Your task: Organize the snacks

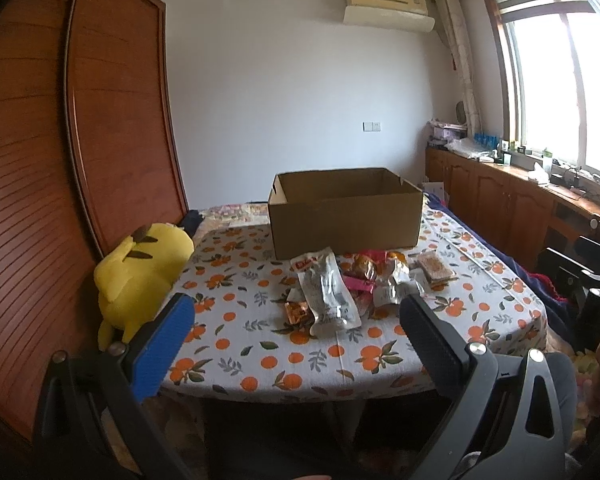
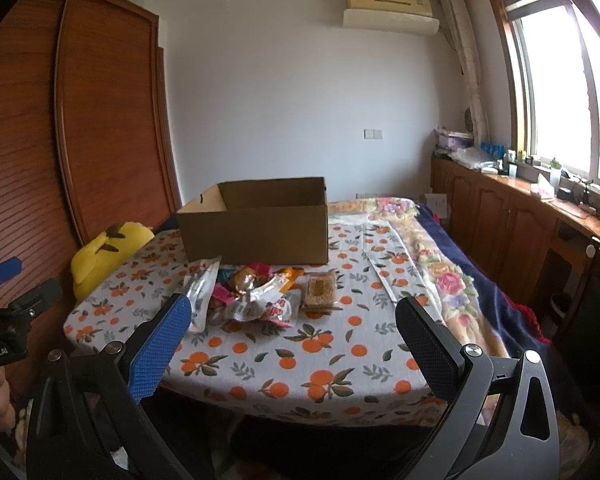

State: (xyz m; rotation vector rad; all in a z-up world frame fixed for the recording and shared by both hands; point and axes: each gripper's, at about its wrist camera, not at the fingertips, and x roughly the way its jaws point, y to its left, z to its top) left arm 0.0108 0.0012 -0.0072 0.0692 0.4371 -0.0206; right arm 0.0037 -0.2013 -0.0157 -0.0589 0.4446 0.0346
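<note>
Nearest you, the left gripper (image 1: pixel 296 312): one blue ribbed pad, one black, spread wide apart, nothing between them, held short of the near table edge. Right gripper (image 2: pixel 292 316) the same, fingers apart and empty, also back from the edge. In the right wrist view the left gripper's body shows at far left with your hand under it; white lettering there is cut off by the frame, reads something like "…robot.AI", not certain. The snacks (image 1: pixel 340 288) lie in one loose heap near the middle of the table (image 1: pixel 260 364), on an orange-print cloth: a long silvery clear pouch (image 1: pixel 330 294) with a red label at its top end, a small orange-brown packet (image 1: pixel 298 312) touching its near-left side, a pink wrapper (image 1: pixel 358 282) and a round brown bun-like item (image 1: pixel 365 270) behind, and a flat brown bar in clear wrap (image 1: pixel 434 266) on the right of the heap. The printing on these packets is too small to read. Just behind the heap stands an open cardboard box (image 1: pixel 346 220), top open, inside hidden from here. Judgement: it sits close behind the pile so each packet needs only a short carry, and your wide-open fingers suit a first pick; nothing seems sorted yet. A yellow plush toy (image 1: pixel 140 272) leans at the table's left edge against the wooden wardrobe (image 1: pixel 60 160), outside the work area. Mind the pouch: slick film, likely to slip.
</note>
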